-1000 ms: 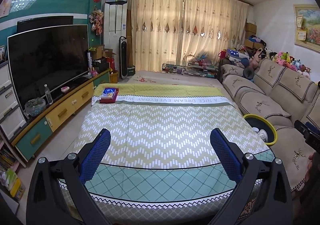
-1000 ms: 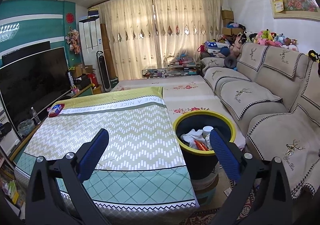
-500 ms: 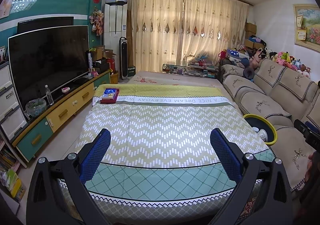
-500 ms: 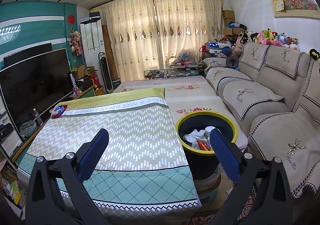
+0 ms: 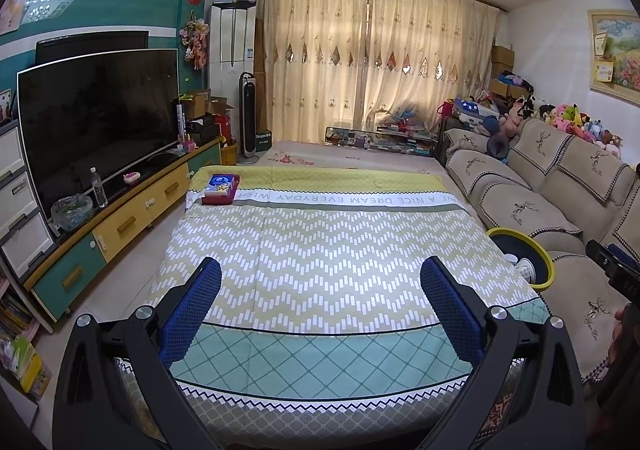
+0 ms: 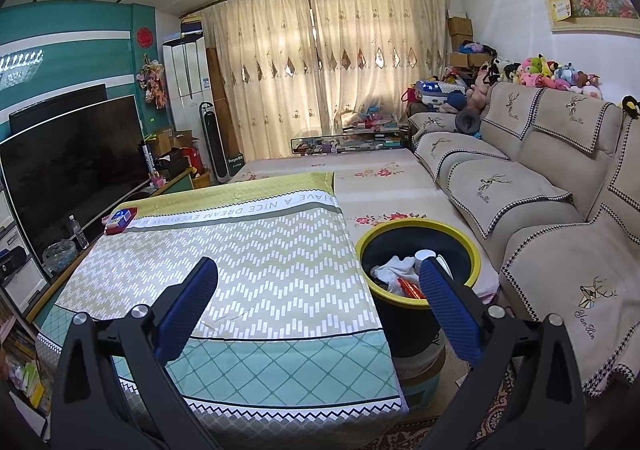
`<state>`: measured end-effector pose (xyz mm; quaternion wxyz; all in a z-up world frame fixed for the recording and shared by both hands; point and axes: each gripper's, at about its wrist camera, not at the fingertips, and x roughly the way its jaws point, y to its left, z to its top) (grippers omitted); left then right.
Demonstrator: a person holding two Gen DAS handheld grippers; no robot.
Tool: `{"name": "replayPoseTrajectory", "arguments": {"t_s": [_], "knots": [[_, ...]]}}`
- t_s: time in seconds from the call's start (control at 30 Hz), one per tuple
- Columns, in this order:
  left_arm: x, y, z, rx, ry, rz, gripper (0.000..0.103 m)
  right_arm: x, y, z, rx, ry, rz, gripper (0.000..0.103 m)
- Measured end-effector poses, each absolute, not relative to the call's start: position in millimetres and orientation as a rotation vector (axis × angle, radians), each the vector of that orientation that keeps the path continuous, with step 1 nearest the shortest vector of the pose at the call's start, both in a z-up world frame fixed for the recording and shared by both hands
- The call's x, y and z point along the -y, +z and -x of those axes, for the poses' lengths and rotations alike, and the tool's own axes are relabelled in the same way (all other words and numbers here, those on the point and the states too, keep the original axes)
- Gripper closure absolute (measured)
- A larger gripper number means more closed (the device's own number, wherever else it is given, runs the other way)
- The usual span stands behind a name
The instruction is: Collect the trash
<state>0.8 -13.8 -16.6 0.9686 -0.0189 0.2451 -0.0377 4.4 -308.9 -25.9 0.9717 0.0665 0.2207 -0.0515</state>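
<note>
Your left claw [image 5: 320, 306] hangs wide open and empty over the near end of the cloth-covered counter [image 5: 320, 250]. Your right claw [image 6: 316, 306] is spread wide too, holding nothing, above the counter's right edge. The trash [image 6: 394, 270], a white wad, a cup and a red wrapper, lies in the yellow-rimmed bin [image 6: 372, 238] just beside the counter, by the sofa [image 6: 520, 185]. A red box [image 5: 220, 189] sits at the counter's far left corner.

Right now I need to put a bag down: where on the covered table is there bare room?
Nearly the whole patterned tablecloth is bare, from the near edge up to the lettered band. Only the far left corner is taken, by the red box. At the right edge, the yellow-rimmed trash bin stands close beside the sofa.
</note>
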Motion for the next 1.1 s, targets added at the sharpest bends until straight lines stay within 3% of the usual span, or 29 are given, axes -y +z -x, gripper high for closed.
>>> {"name": "replayPoseTrajectory", "arguments": {"t_s": [1.1], "knots": [[18.3, -22.4, -5.5, -0.522, -0.089, 0.031, 0.005, 310.0, -30.3, -6.5, -0.456, -0.107, -0.141, 0.007]]}}
